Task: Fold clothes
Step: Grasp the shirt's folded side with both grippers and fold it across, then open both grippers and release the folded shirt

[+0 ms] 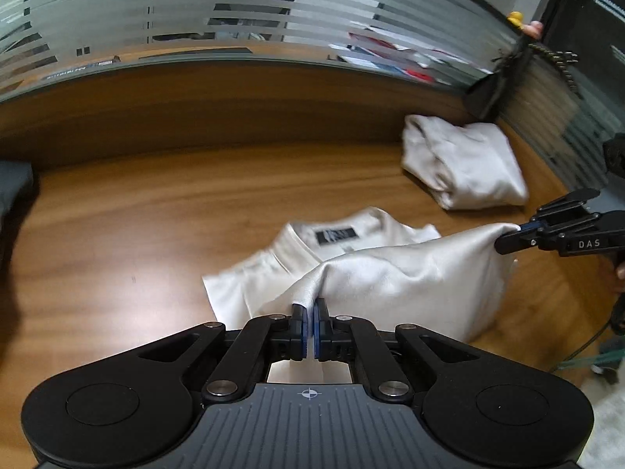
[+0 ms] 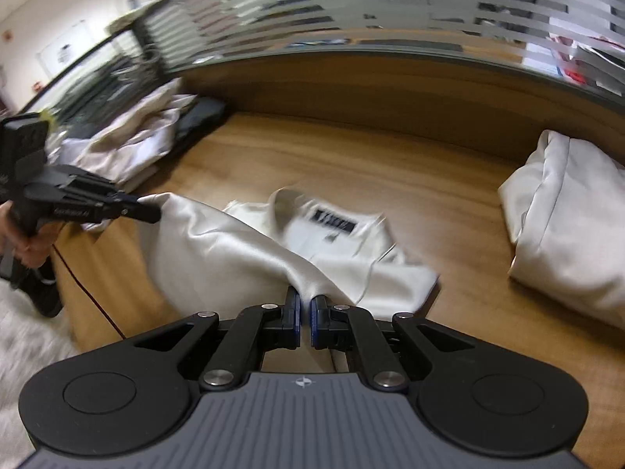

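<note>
Folding step in progress: the left gripper [image 1: 311, 314] and right gripper [image 2: 306, 312] each pinch a corner of the white shirt's [image 1: 390, 273] lifted near hem, while its collar end lies flat near the middle of the desk [image 1: 156, 215]. Next move, by judgement: carry the hem toward the collar. Bare wood lies beyond; a folded garment [image 1: 465, 164] occupies the far right corner, an unfolded pile [image 2: 133, 136] the left edge
</note>
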Available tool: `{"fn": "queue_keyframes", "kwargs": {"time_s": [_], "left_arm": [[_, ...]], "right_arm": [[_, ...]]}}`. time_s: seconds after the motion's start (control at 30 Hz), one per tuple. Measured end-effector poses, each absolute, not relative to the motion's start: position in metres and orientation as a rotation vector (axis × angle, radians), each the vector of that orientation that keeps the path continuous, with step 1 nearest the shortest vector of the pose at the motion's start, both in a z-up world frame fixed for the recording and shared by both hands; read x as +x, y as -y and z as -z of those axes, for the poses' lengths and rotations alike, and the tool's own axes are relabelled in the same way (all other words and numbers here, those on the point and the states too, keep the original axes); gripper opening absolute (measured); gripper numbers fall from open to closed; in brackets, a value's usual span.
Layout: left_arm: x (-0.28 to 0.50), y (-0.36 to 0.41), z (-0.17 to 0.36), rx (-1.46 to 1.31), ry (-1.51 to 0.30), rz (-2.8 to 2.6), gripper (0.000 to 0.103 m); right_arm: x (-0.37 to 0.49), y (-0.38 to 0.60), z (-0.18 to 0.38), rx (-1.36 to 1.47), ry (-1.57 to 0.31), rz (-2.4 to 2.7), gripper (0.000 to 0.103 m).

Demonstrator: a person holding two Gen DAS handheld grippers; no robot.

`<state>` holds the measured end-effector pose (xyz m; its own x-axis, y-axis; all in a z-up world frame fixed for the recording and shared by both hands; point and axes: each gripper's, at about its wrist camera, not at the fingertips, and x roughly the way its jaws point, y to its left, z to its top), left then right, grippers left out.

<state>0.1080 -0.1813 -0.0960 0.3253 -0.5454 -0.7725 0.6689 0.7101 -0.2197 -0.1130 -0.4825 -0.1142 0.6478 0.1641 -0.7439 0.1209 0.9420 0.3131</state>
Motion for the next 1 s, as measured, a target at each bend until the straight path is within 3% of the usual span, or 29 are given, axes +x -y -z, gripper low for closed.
{"fn": "queue_keyframes", "kwargs": {"time_s": [0.4,0.6,0.7,0.77,0.83,1.0], "left_arm": [[0.166,0.222,0.154,0.225,-1.059,0.677,0.006],[0.167,0.232,0.172,0.248,-1.091,0.636,0.017],[0.167,0.228,0.164,0.225,-1.078,0.617,0.024],[0.163,0.223,0.150,0.211,-1.045,0.610,0.036],[0.154,0.218,0.135,0.196,-1.002,0.603,0.036],[0.137,0.228,0.128,0.179,-0.987,0.617,0.039]], "right_arm": [[-0.022,0.512,0.189,0.278,-1.017,0.103,0.009],[-0.015,0.504,0.214,0.199,-1.043,0.136,0.017],[-0.016,0.504,0.211,0.198,-1.034,0.156,0.020],[-0.019,0.504,0.204,0.191,-1.033,0.180,0.029],[-0.026,0.502,0.191,0.167,-1.022,0.222,0.039],[-0.038,0.497,0.160,0.180,-0.936,0.242,0.041]]}}
